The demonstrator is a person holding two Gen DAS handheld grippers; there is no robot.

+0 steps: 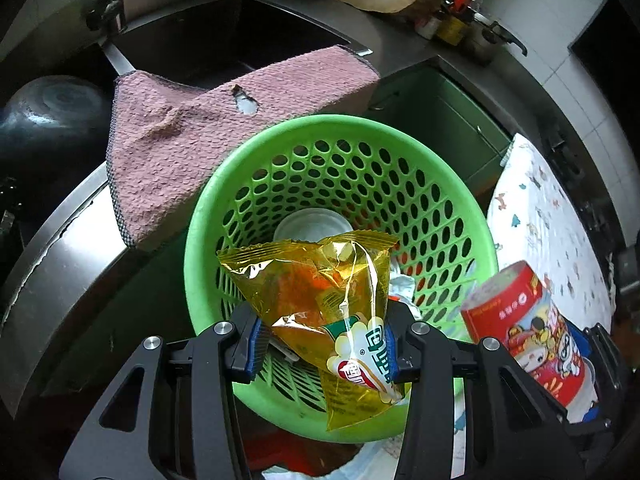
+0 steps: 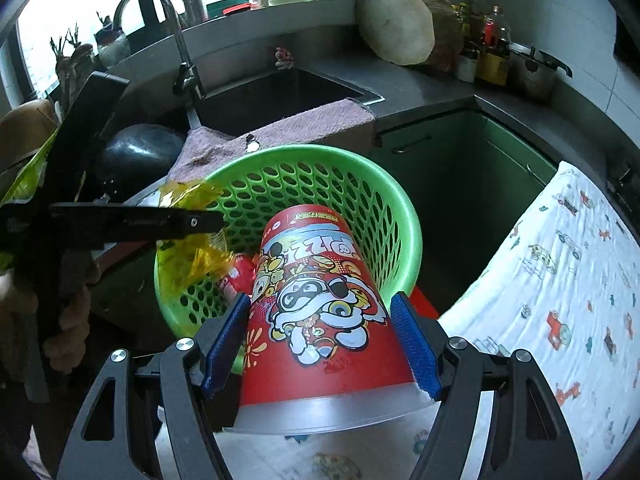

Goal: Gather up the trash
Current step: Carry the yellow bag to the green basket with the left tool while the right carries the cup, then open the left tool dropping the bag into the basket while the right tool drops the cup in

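Over the green basket (image 1: 340,216), the left wrist view shows the left gripper (image 1: 324,354) with its fingers (image 1: 252,350) closed on a yellow snack wrapper (image 1: 320,300), pinched near its lower printed end; the wrapper's upper part stands above the basket's opening. Inside the basket lie a white lid-like disc (image 1: 312,224) and crumpled paper. A pink cloth (image 1: 200,128) hangs from the sink's edge and touches the basket's rim at the left. A patterned white cloth (image 1: 548,232) lies to the right. From the right wrist view, the right gripper (image 2: 320,340) has its fingers (image 2: 414,344) set wide and pressed on both sides of a red paper cup (image 2: 316,308), held with its mouth toward the camera, base pointing at the basket (image 2: 380,184). The left gripper crosses the frame's left side with the wrapper (image 2: 188,256) at the basket's near rim. The counter (image 2: 420,84) behind carries bottles and a pot.
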